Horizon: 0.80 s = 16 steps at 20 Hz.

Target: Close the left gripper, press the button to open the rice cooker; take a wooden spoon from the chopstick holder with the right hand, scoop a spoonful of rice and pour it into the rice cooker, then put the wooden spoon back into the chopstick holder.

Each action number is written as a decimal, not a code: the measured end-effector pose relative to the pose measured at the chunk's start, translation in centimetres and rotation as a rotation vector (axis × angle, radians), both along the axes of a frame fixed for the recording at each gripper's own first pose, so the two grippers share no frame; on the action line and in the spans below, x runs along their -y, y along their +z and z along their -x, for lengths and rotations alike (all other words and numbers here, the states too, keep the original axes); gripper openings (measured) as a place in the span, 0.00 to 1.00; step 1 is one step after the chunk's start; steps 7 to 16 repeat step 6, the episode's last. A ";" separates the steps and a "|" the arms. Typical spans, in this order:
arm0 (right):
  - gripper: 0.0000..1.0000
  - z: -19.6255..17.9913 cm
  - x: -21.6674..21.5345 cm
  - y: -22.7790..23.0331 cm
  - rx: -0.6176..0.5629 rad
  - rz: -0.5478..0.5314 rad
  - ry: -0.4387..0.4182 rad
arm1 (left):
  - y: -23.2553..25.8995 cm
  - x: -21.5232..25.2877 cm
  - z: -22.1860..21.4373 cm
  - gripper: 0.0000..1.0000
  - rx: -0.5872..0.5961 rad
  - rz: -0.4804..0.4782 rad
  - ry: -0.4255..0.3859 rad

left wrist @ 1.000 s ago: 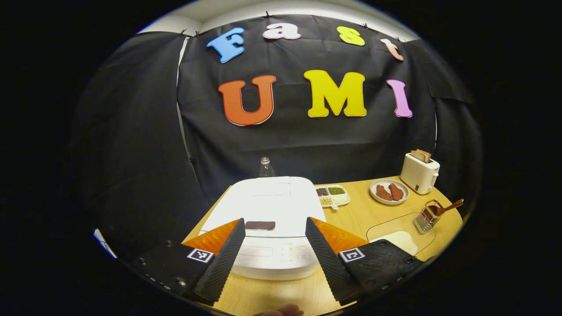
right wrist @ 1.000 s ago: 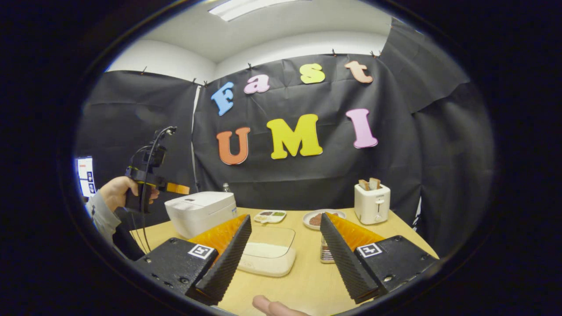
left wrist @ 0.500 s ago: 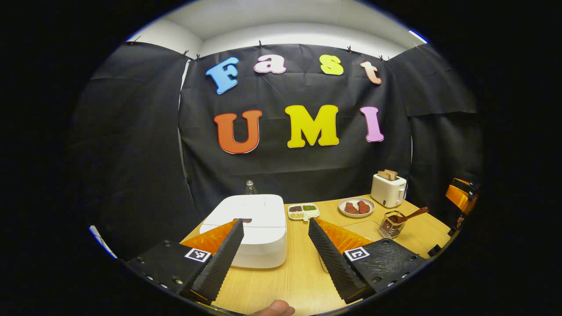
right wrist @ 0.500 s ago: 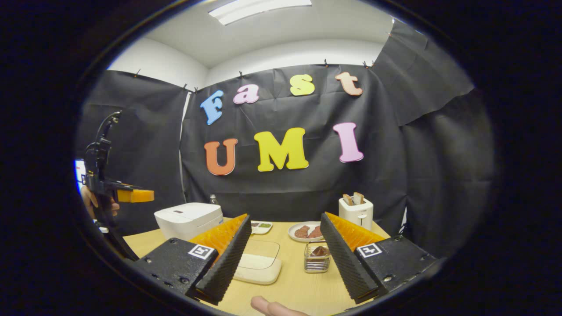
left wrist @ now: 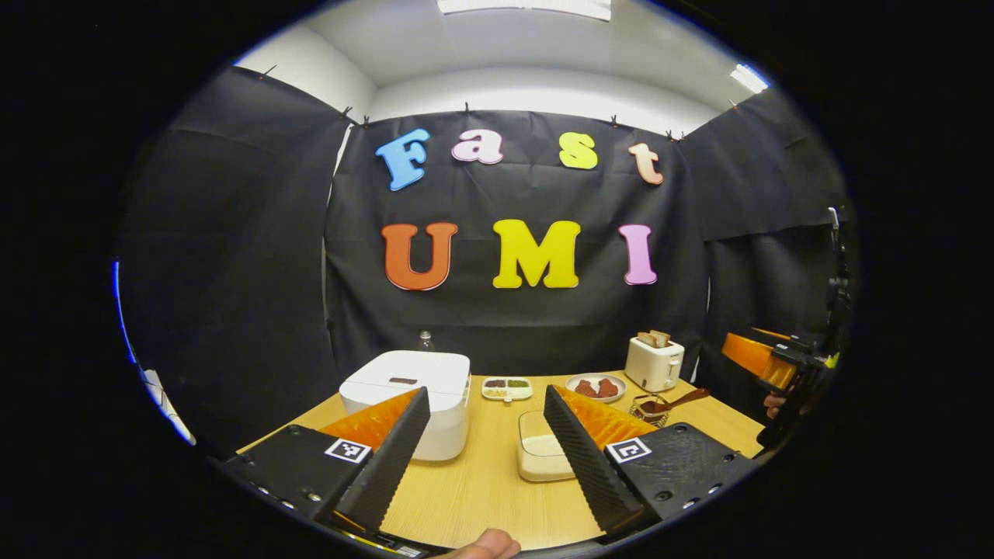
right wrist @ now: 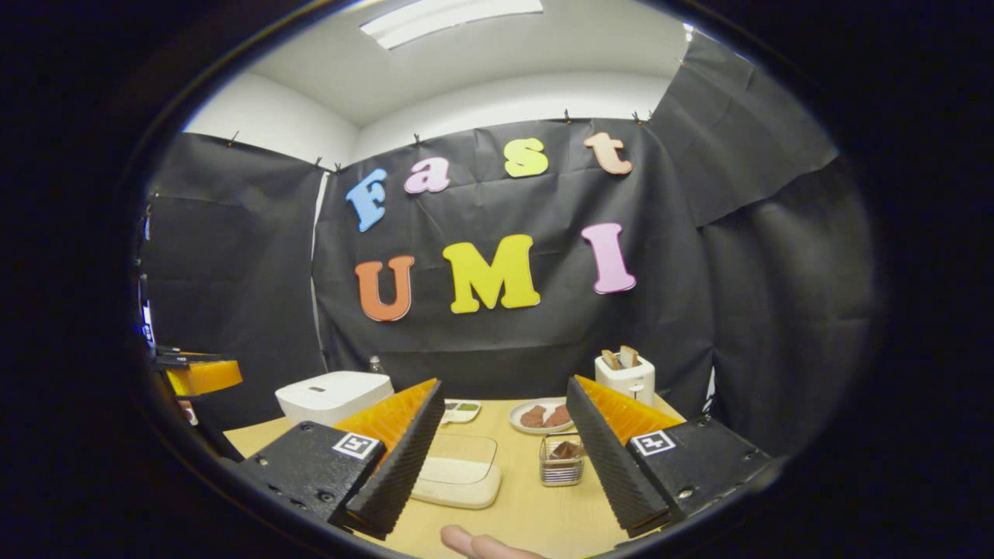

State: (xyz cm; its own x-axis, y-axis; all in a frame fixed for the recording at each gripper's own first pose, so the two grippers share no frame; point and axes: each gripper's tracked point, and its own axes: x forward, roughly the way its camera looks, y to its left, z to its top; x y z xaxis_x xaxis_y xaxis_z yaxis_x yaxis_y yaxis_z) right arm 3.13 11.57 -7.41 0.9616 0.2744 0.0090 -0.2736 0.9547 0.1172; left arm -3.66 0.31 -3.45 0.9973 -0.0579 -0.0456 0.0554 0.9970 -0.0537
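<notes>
Both tongs have drawn back from the bench over the last second: a second ago the left tongs (left wrist: 481,454) hung close over the rice cooker (left wrist: 415,392), while now the cooker sits smaller, at about 10 o'clock of the left gripper view. Its lid is down and the button is untouched, so the task has likely not begun or is being restarted. The left tongs are wide open and hold nothing; they would need to close before pressing. The right tongs (right wrist: 505,466) are likewise spread wide and empty, and in the left gripper view they show at 3 o'clock, held up off the bench (left wrist: 481,497). The wooden spoon (left wrist: 683,399) leans in the chopstick holder (left wrist: 646,410) at roughly 4 o'clock of that view, its handle pointing right; in the right gripper view the holder stands just ahead between the fingers. The clear container (right wrist: 458,470) of rice lies flat at 6 o'clock there, with a shallow white layer inside. Farther back, a divided dish (left wrist: 506,387) holds small heaps of grains, a plate (left wrist: 595,387) carries two brown pieces, and a toaster (left wrist: 654,361) has slices of bread standing in it.
</notes>
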 end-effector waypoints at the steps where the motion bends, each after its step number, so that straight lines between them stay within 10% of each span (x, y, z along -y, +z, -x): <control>1: 0.96 0.1 -0.2 0.0 -0.001 0.002 0.005 | 0.2 -0.5 0.5 0.95 0.021 -0.011 0.050; 16: 0.96 0.7 -0.4 0.1 -0.001 0.006 0.007 | 0.2 1.4 2.5 0.97 0.081 -0.014 0.035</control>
